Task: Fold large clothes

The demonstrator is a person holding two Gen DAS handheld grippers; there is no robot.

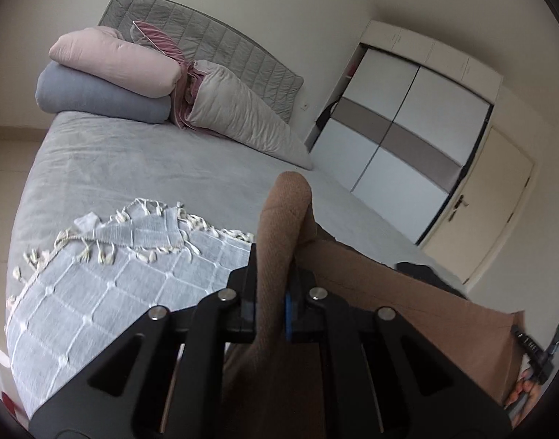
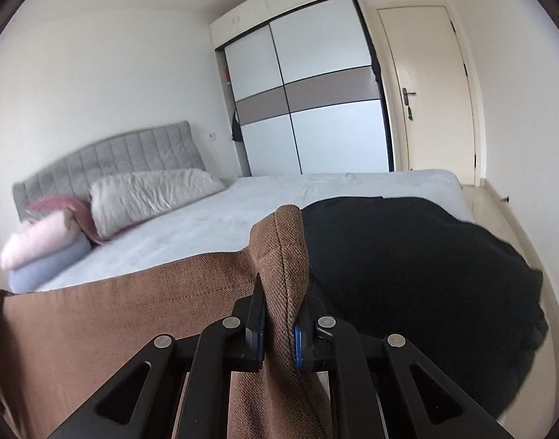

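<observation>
A large brown woven cloth (image 1: 407,292) hangs stretched between my two grippers above the bed. My left gripper (image 1: 274,274) is shut on one bunched corner of it, which sticks up past the fingers. My right gripper (image 2: 279,303) is shut on the other corner, a hemmed fold that stands up between the jaws; the cloth (image 2: 115,314) runs off to the left from there. The right gripper shows at the far right edge of the left wrist view (image 1: 535,351), held by a hand.
A grey bed (image 1: 133,153) lies below. A grey checked fringed throw (image 1: 107,285) lies on its near left. A black garment (image 2: 407,274) lies on the near right. Rolled pink and blue bedding (image 1: 107,73) and pillows sit by the headboard. Wardrobe (image 2: 308,91) and door (image 2: 426,91) stand beyond.
</observation>
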